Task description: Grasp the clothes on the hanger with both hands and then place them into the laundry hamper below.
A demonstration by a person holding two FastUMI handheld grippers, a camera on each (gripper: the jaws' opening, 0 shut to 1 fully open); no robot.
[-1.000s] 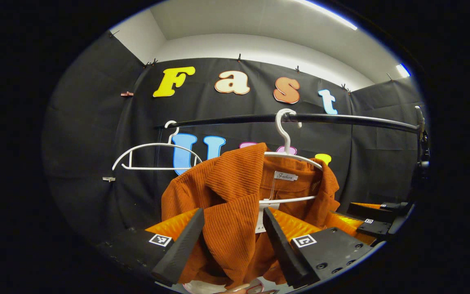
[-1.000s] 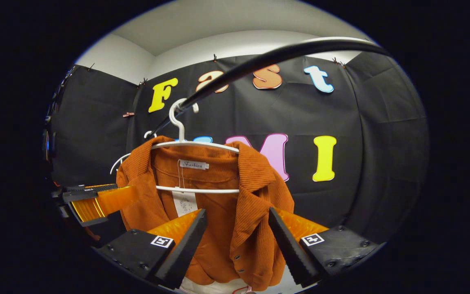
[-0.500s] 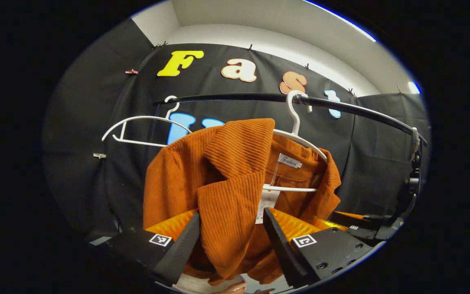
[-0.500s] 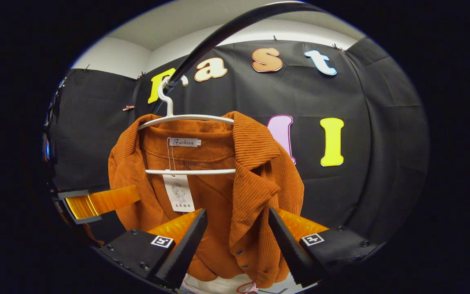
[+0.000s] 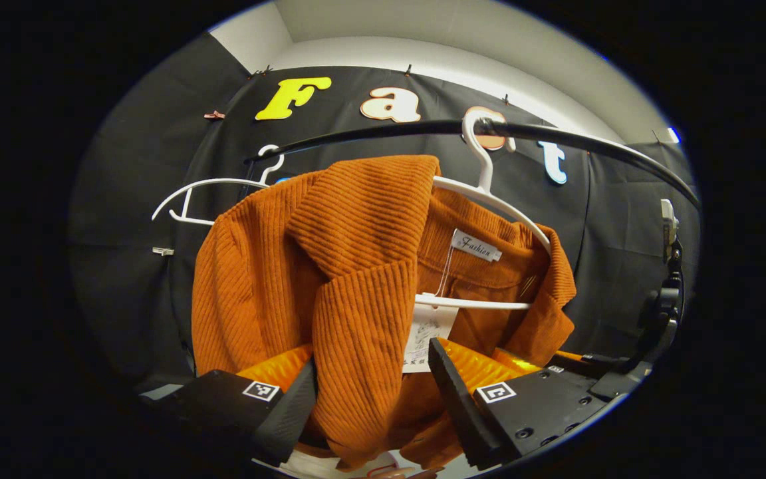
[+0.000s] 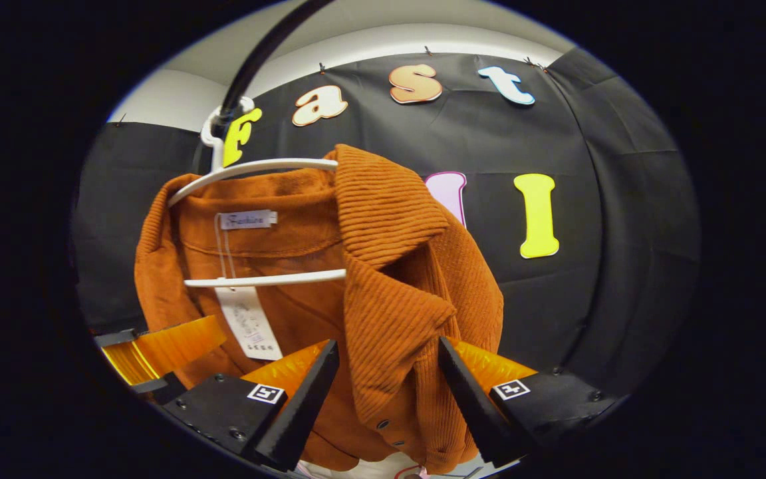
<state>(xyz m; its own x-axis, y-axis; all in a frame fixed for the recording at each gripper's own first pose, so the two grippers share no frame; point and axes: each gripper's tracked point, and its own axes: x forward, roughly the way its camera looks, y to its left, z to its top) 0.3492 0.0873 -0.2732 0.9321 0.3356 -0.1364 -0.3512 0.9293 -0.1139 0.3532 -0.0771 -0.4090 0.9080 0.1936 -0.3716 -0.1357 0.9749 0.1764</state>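
An orange corduroy jacket (image 5: 356,266) hangs on a white hanger (image 5: 489,193) hooked over a black rail (image 5: 556,136). In the left gripper view my left gripper (image 5: 370,412) is open, with one front lapel of the jacket hanging between its spread fingers. The fabric covers part of the finger on the left. In the right gripper view the jacket (image 6: 409,293) hangs on the hanger (image 6: 256,169). My right gripper (image 6: 386,406) is open, its fingers standing on either side of the other lapel. Each view catches the other gripper beside the jacket: the right gripper (image 5: 596,366), the left gripper (image 6: 157,339).
An empty white hanger (image 5: 203,193) hangs on the same rail to the left of the jacket. The rail (image 6: 256,60) passes close overhead in the right gripper view. A dark stand post (image 5: 665,293) holds the rail's right end. Black cloth walls close the booth behind.
Both grippers have moved in closer to the jacket, which now looms larger. Its lapels have slid deeper between the fingers. The finger gaps are unchanged.
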